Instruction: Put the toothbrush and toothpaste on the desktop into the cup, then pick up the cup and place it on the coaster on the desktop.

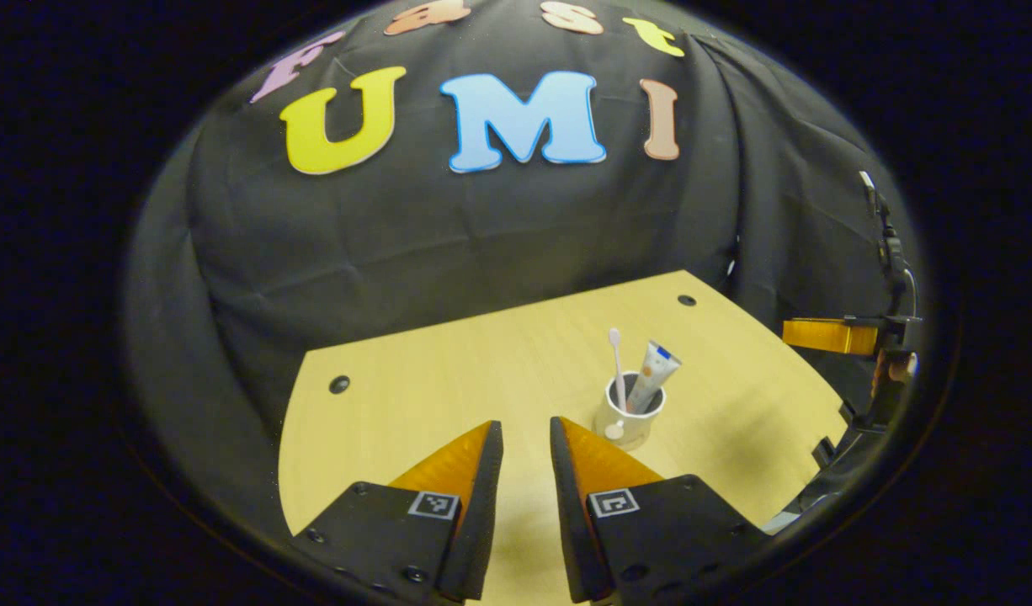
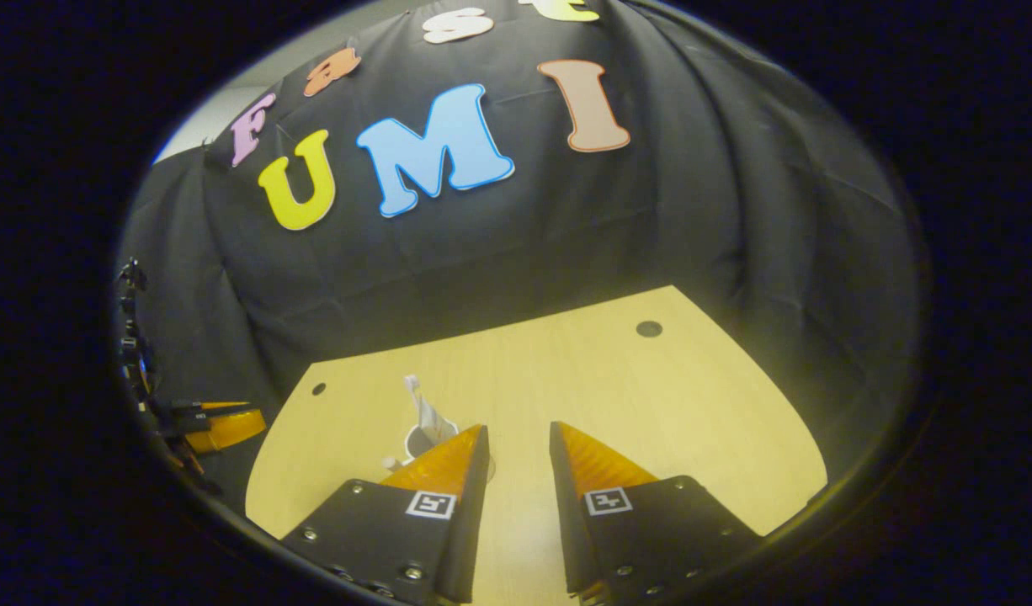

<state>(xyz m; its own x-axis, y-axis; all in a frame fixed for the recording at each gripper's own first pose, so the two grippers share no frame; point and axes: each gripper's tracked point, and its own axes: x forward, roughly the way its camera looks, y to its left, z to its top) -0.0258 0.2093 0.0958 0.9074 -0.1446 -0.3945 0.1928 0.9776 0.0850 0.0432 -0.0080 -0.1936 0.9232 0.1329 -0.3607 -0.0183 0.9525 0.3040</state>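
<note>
Cup [image 1: 628,417]: upright on worktop [image 1: 449,379], toothbrush [image 1: 617,362] and toothpaste [image 1: 656,374] standing inside. Left tongs [image 1: 526,438] and right tongs [image 2: 518,442]: both parted, empty, off the cup. Step judged: cup pickup pending; coaster not discernible. Next: straddle cup, close.

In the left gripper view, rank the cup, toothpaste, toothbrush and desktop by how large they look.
1. Desktop
2. Cup

Toothpaste and toothbrush: unranked, since both stand partly hidden inside the cup; the showing tube looks wider, the brush thinner.
</note>
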